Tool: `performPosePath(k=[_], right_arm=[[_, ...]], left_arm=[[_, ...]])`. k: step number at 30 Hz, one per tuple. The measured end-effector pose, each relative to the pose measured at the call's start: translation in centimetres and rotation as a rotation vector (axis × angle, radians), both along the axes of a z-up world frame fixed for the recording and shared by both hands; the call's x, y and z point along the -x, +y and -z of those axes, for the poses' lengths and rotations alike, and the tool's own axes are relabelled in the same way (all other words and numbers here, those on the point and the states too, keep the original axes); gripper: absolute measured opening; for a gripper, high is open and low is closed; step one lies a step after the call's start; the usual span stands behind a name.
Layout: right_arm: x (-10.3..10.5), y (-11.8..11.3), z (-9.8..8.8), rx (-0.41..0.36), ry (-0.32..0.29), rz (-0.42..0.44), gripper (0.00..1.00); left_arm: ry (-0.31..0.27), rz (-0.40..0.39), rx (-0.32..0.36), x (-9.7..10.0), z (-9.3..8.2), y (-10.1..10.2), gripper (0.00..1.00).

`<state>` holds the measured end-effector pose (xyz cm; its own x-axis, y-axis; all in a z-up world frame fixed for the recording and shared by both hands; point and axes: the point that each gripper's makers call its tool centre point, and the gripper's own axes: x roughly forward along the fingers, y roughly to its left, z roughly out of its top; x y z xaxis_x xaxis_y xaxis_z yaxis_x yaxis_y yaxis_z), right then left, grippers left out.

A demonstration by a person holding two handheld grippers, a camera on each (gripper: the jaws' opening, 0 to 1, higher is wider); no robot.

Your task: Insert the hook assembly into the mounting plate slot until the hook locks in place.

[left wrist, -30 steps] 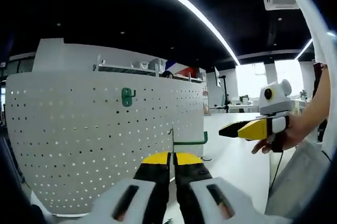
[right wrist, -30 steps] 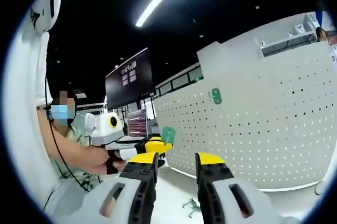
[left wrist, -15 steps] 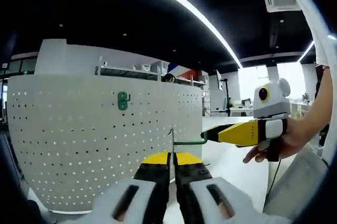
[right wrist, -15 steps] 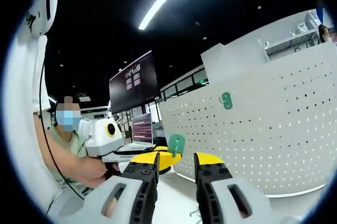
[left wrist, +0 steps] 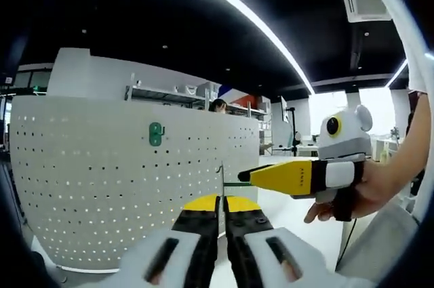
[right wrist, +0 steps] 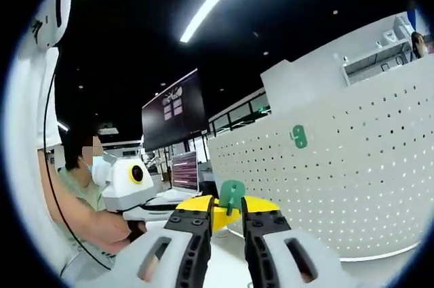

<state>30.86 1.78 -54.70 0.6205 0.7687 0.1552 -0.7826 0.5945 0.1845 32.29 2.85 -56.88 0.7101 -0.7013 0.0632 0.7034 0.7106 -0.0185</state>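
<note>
Green hook (left wrist: pixel 234 183): pinched in left hand-held gripper (left wrist: pixel 222 201); right hand-held gripper (right wrist: pixel 226 208) apparently closing on it. Pegboard (left wrist: pixel 102 186) insertion outstanding.

Left hand-held gripper (left wrist: pixel 222 201) jaws pressed together; right hand-held gripper (right wrist: pixel 226 215) jaws nearly closed, level, gripped by a hand (left wrist: pixel 352 196) at the rear

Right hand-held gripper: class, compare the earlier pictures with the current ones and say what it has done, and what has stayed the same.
The right hand-held gripper has moved across to the green hook held by the left hand-held gripper, and its jaws have narrowed around the hook's flat green end; a firm grip cannot be confirmed. The left one stays shut on the hook. The other green hook is still on the white pegboard.
</note>
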Motion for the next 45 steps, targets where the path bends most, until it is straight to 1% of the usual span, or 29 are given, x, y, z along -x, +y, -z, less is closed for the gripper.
performPosePath(k=[2,4,6,8,10,12,14,16,25,32,34,35,37,38,42,45], right_arm=[[-0.16,0.03,-0.09,-0.005,0.001,0.002,0.12],[-0.22,0.06,-0.24,-0.001,-0.012,0.007,0.12],[-0.22,0.12,-0.07,0.014,-0.02,0.01,0.11],[-0.19,0.13,-0.09,0.01,-0.02,0.01,0.09],[-0.21,0.15,-0.11,0.02,-0.029,0.019,0.06],[-0.22,0.13,-0.15,0.016,-0.031,0.021,0.05],[-0.28,0.08,-0.14,0.019,-0.03,0.026,0.03],[-0.29,0.06,-0.32,0.008,-0.03,0.023,0.03],[-0.54,0.18,-0.14,0.036,-0.036,0.029,0.02],[-0.73,0.3,-0.23,0.031,-0.025,0.034,0.02],[-0.75,0.36,-0.26,0.045,-0.032,0.037,0.02],[-0.74,0.45,-0.07,0.073,-0.041,0.04,0.02],[-0.73,0.38,-0.11,0.067,-0.044,0.044,0.02],[-0.75,0.35,-0.12,0.057,-0.035,0.042,0.02],[-0.85,0.33,-0.12,0.069,-0.041,0.046,0.02],[-0.9,0.22,-0.22,0.05,-0.03,0.051,0.01]], left_arm=[[-0.004,0.001,-0.005,0.07,-0.09,-0.19,0.02],[-0.006,0.006,-0.002,0.17,-0.16,-0.35,0.02],[0.001,0.004,0.007,0.19,-0.16,-0.43,0.02],[0.01,-0.001,0.033,0.24,-0.39,-0.48,0.02],[0.008,-0.004,0.029,0.27,-0.41,-0.46,0.02],[0.016,-0.009,0.043,0.22,-0.4,-0.37,0.02],[0.012,-0.008,0.033,0.3,-0.28,-0.46,0.02],[0.017,-0.005,0.036,0.31,-0.2,-0.47,0.02],[0.026,-0.007,0.044,0.34,-0.18,-0.59,0.02],[0.028,-0.015,0.036,0.23,-0.33,-0.52,0.02],[0.02,-0.017,0.026,0.24,-0.44,-0.53,0.02],[0.016,-0.015,0.023,0.25,-0.52,-0.57,0.01],[0.011,-0.015,0.017,0.28,-0.53,-0.55,0.02],[0.012,-0.014,0.02,0.28,-0.53,-0.55,0.01],[0.016,-0.015,0.022,0.25,-0.49,-0.57,0.01],[0.016,-0.014,0.023,0.14,-0.6,-0.67,0.01]])
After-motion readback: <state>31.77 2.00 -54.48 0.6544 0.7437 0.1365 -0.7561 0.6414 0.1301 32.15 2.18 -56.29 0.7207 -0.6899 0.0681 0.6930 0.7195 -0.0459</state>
